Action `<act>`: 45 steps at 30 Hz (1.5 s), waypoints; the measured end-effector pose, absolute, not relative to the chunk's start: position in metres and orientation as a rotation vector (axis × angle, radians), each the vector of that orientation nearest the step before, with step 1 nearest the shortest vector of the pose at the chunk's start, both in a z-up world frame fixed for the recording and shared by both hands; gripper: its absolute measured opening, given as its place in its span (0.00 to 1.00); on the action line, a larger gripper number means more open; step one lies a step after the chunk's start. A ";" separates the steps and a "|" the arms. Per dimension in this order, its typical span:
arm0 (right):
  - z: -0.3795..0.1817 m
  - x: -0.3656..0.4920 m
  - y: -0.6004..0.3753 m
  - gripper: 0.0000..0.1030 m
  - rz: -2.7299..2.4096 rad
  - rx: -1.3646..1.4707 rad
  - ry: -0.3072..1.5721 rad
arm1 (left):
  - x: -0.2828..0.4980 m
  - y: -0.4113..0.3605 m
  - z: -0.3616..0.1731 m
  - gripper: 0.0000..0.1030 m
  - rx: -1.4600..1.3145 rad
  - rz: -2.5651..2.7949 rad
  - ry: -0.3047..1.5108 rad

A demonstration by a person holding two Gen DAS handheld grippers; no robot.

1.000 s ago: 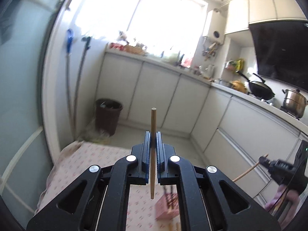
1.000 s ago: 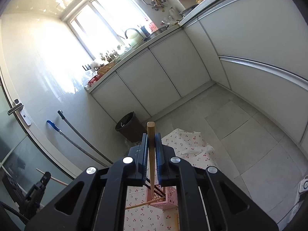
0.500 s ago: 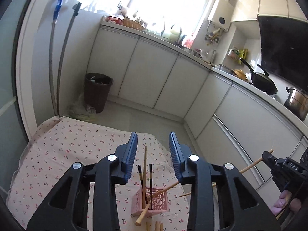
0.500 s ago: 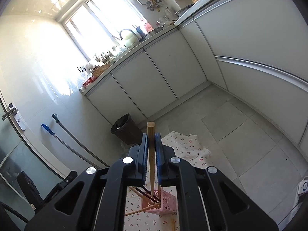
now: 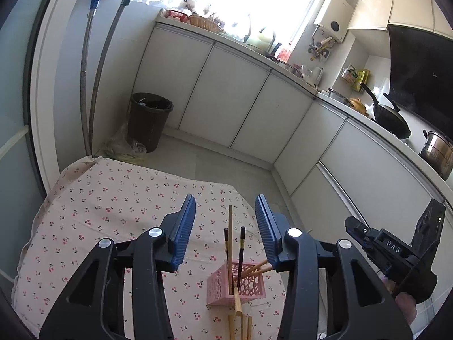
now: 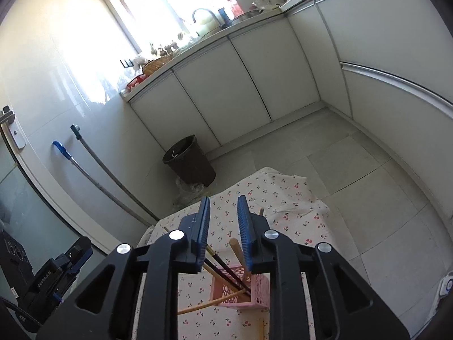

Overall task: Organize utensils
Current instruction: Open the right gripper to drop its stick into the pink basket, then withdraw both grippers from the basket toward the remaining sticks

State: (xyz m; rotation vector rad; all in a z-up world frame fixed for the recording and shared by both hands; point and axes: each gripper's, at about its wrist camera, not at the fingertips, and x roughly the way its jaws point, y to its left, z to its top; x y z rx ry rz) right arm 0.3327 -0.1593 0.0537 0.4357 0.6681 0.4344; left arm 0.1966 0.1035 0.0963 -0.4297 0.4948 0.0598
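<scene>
A pink perforated basket (image 5: 236, 287) stands on the cherry-print cloth (image 5: 113, 198) and holds several wooden and dark chopsticks (image 5: 230, 243). My left gripper (image 5: 225, 226) is open and empty above the basket. The basket also shows in the right wrist view (image 6: 240, 291) with chopsticks (image 6: 226, 272) leaning out of it. My right gripper (image 6: 223, 232) is open and empty just above it. More wooden chopsticks (image 5: 235, 323) lie on the cloth near the basket. The right gripper's body (image 5: 396, 252) shows at the right of the left wrist view.
A dark bin (image 5: 148, 120) stands on the floor beyond the table, beside a plastic bag. Two mop handles (image 5: 93, 65) lean on the wall. White cabinets (image 5: 226, 96) run along the back and right. The table's far edge drops to the tiled floor (image 6: 354, 170).
Both grippers have opened and let go of their chopsticks, which now stand in the pink basket. Both views have tilted down toward the table.
</scene>
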 end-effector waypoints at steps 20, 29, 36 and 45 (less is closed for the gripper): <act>0.049 0.245 -0.143 0.57 0.329 0.112 0.619 | 0.157 0.037 0.080 0.81 -0.132 0.129 0.523; 0.012 0.227 -0.162 0.87 0.269 0.122 0.710 | 0.138 0.043 0.028 0.93 -0.176 0.186 0.678; -0.044 0.223 -0.167 0.93 0.229 0.084 0.925 | 0.142 0.050 -0.026 0.93 -0.249 0.171 0.900; -0.091 0.226 -0.205 0.93 0.155 0.242 1.138 | 0.175 0.034 -0.118 0.93 -0.252 0.147 1.205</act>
